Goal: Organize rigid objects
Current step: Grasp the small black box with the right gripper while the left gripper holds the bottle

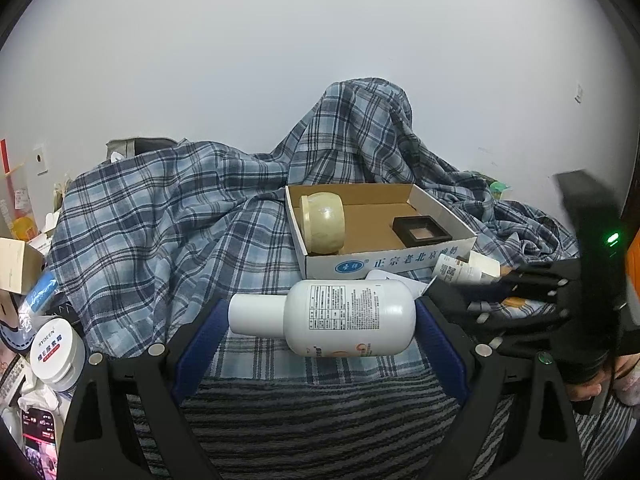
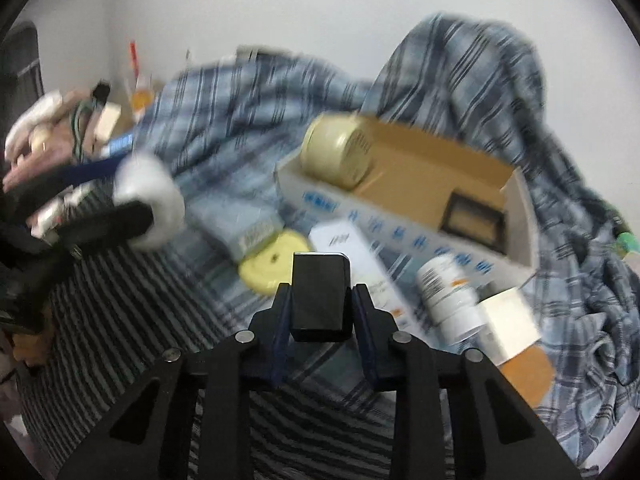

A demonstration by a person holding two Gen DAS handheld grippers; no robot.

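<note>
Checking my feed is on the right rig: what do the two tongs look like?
Both are matte black frames with triangular cut-outs and round silver bolt heads. The left tongs carry wide blue pads; the right tongs have thinner blue strips. From the left view, the right unit's body shows a green light.

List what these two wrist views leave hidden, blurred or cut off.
- Right wrist view: motion blur makes the small white bottle's label unreadable.
- Left wrist view: the white bottle hides whatever lies behind it.
- Left wrist view: the white jar sits near the edge, with small print.
</note>
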